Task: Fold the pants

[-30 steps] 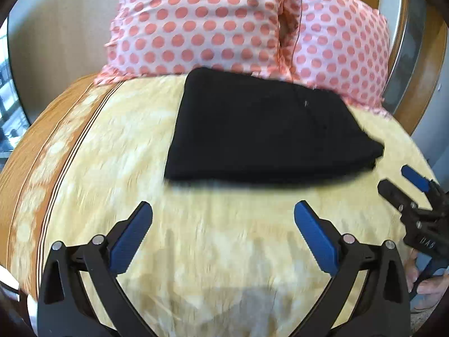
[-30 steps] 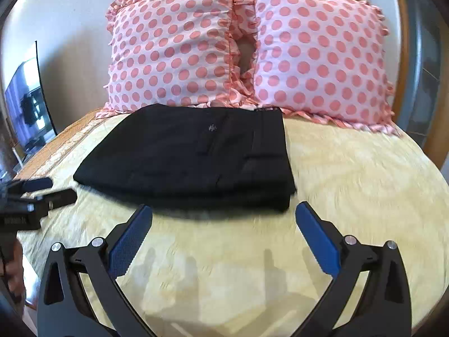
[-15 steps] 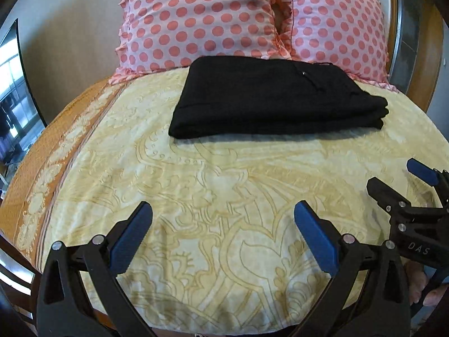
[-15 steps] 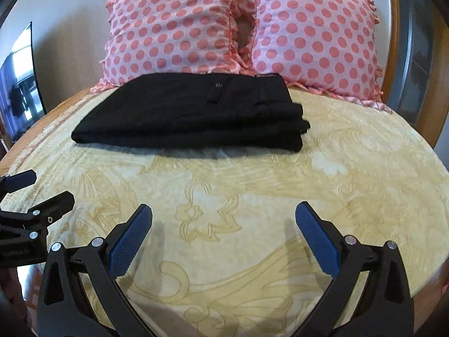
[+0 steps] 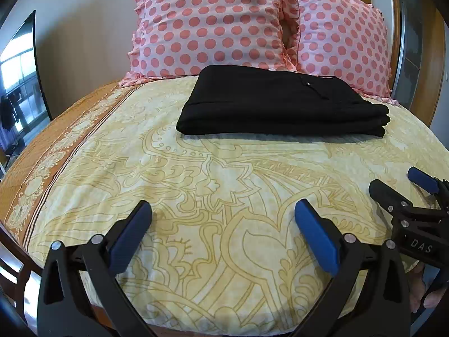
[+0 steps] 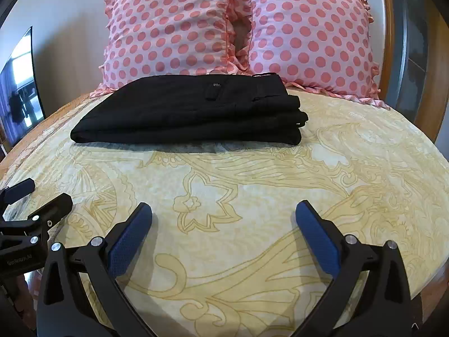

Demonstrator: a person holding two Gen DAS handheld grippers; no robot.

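The black pants (image 5: 280,104) lie folded into a flat rectangle at the far side of the bed, just in front of the pillows; they also show in the right wrist view (image 6: 193,112). My left gripper (image 5: 223,209) is open and empty, low over the near part of the bed, well short of the pants. My right gripper (image 6: 223,209) is open and empty too, the same distance back. The right gripper shows at the right edge of the left wrist view (image 5: 398,184), and the left gripper at the left edge of the right wrist view (image 6: 36,193).
A yellow patterned bedspread (image 5: 224,174) with an orange border (image 5: 56,140) covers the bed. Two pink polka-dot pillows (image 5: 213,25) (image 5: 345,45) lean on the wall behind the pants. A wooden headboard frame (image 5: 429,64) stands at the right; a dark screen (image 6: 19,84) stands at the left.
Both grippers have drawn back from the folded pants toward the near edge of the bed. The pants stay in place and look smaller and farther away.
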